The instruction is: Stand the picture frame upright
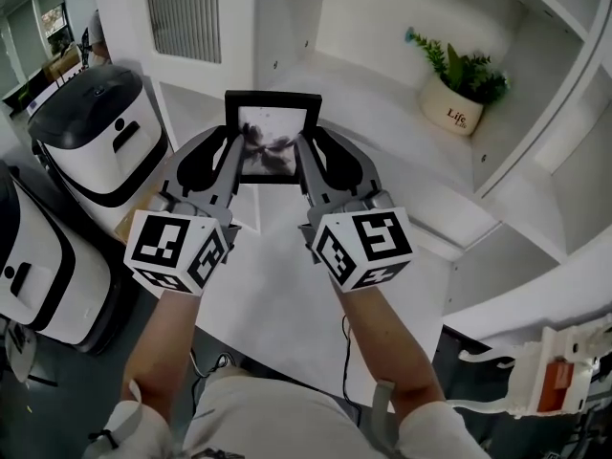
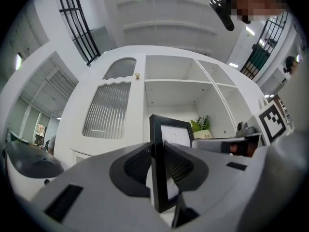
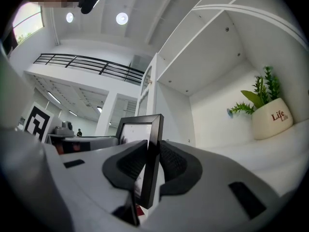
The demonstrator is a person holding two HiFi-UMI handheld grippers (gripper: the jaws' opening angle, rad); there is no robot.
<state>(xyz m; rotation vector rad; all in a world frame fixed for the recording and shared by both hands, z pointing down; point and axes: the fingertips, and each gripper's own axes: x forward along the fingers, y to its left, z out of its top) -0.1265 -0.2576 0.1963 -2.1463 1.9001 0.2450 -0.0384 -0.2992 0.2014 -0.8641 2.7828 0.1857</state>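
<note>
A black picture frame (image 1: 272,105) with a dark-and-white print is held up in the air in front of the white shelf unit. My left gripper (image 1: 232,151) is shut on the frame's left edge (image 2: 158,144), and my right gripper (image 1: 308,153) is shut on its right edge (image 3: 153,144). In both gripper views the thin black frame edge stands upright, pinched between the dark ribbed pads. The frame's stand shows as a dark strut below the jaws in each gripper view. The frame touches no surface.
A white shelf (image 1: 382,113) lies beyond the frame, with a potted plant (image 1: 459,89) in a cream pot at its right. White cabinet walls (image 1: 564,132) stand at right. Two white-and-black machines (image 1: 96,142) sit at left, below shelf level.
</note>
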